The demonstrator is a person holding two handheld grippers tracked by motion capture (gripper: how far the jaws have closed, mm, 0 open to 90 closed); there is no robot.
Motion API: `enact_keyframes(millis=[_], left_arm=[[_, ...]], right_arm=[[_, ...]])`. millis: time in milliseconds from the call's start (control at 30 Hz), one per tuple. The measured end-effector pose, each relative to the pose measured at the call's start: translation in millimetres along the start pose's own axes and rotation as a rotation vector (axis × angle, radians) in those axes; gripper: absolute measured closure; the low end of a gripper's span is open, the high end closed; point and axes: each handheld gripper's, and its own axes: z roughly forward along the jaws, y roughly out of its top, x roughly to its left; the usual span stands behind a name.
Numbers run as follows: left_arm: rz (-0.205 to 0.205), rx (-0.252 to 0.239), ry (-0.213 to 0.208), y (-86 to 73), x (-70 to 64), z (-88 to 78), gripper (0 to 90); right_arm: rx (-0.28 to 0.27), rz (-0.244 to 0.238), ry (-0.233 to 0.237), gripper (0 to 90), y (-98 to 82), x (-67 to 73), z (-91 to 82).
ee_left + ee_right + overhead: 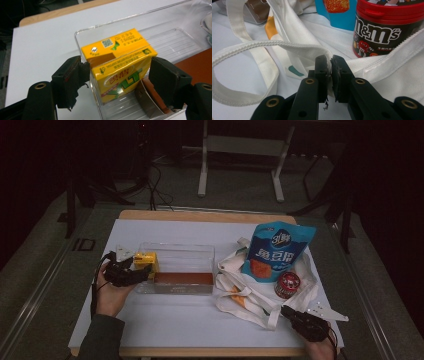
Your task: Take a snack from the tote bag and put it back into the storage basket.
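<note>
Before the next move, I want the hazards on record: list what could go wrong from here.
1. The left gripper fingers flank the yellow drink carton at the end wall of the clear bin; the carton looks tilted, so it may tip or land on the bin's rim.
2. The right gripper pinches the white tote bag at its edge; a tug could topple the M&M's tub or the blue snack bag resting on the cloth.

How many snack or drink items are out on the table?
3. A yellow drink carton at the left end of the clear tray, a blue snack bag and an M&M's tub on the white tote bag. The bag may hide more.
</note>
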Motion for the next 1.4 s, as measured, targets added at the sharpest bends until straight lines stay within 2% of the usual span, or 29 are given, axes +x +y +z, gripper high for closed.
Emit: enact_keyframes(millis=[233,667,700,867,1000,1067,1100,1200,1400], left_arm=[[0.049,-0.02,-0.01,7.8,-8.3,-3.9,27.0],[0.092,-0.047,-0.03,19.7,-18.0,-9.0,27.2],[0.107,-0.051,-0.04,23.1,-22.5,-9.8,27.3],[0.116,-0.056,-0.061,26.0,-27.2,-10.0,27.3],[0.138,-0.071,-0.091,29.9,-37.7,-9.9,27.3],[0.138,-0.071,-0.091,29.9,-37.7,-9.9,27.4],[0.142,-0.095,-0.121,30.5,-42.8,-11.3,28.8],[0.156,-0.087,-0.138,31.5,-47.5,-10.4,28.7],[0.147,-0.077,-0.188,31.5,-54.0,-7.3,28.8]], right_arm=[[0.001,-0.001,0.0,82.7,0.1,0.0,-0.1],[0.001,-0.002,-0.003,82.7,0.1,0.3,0.0],[0.0,-0.002,-0.004,82.7,0.0,0.4,0.0],[-0.001,-0.004,-0.004,82.7,0.1,0.2,0.1],[-0.001,-0.004,-0.004,82.7,0.1,0.2,0.1],[-0.001,-0.004,-0.004,82.7,0.1,0.2,0.1],[0.001,-0.003,-0.004,82.7,0.2,0.5,0.0],[0.0,-0.002,-0.004,82.7,0.1,0.5,0.0],[0.001,-0.004,-0.005,82.7,0.3,0.6,0.0]])
